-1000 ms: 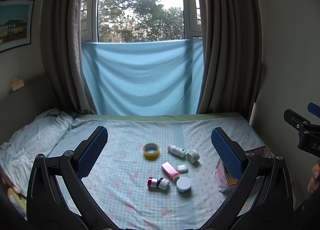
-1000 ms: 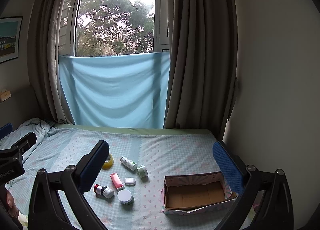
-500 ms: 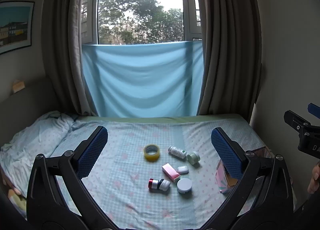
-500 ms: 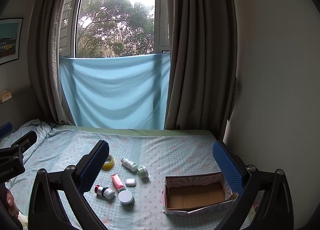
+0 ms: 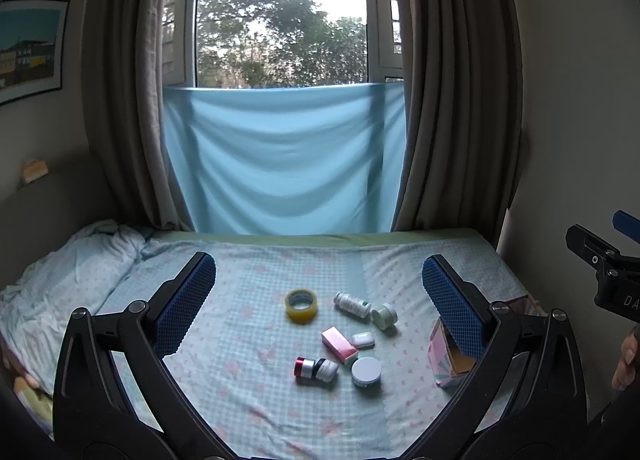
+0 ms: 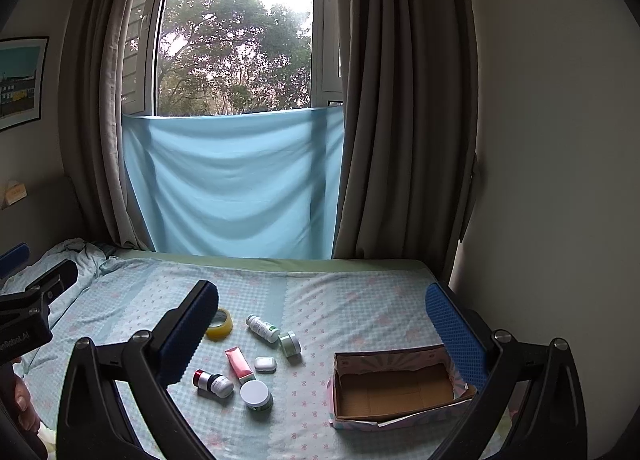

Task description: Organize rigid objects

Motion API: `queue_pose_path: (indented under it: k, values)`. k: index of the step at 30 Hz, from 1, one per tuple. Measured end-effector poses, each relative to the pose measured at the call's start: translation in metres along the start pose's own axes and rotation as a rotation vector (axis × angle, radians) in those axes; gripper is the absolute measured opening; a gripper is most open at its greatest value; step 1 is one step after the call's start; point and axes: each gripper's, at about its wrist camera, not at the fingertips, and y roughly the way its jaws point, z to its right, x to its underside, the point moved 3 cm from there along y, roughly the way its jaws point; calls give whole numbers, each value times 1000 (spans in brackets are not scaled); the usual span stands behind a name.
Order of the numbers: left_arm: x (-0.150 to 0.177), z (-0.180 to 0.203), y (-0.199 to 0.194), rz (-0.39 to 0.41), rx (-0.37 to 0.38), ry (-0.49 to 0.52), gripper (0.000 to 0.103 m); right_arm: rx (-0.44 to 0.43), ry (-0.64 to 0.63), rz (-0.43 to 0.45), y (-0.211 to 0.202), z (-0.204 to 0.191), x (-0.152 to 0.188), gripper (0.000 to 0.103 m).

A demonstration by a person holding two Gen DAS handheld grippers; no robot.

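While both hand-held grippers (image 5: 319, 287) (image 6: 322, 314) gape empty, small items dot the bed (image 6: 360, 300).

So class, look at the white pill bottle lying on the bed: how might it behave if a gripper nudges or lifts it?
The white pill bottle lies on its side, so a nudge would probably roll it, though the soft bed sheet may slow it. Its smooth round plastic could slip between pads. It looks rigid and likely light.
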Motion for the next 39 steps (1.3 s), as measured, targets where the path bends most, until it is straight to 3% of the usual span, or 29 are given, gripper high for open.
queue_pose_path:
  k: [18,26,32,39]
  values:
    - [-1,1,3,-13,-4,-1,103,0,4,-5,1,-1,1,103]
    - [5,3,23,-72,-28,-23,103,-35,-17,-72,18,1,6,103]
    - [20,-2,71,-180,-82,-39,103,-117,-64,-175,65,2,21,103]
    - [61,-17,169,-328,-123,-51,103,-213,-163,-274,152,-11,44,103]
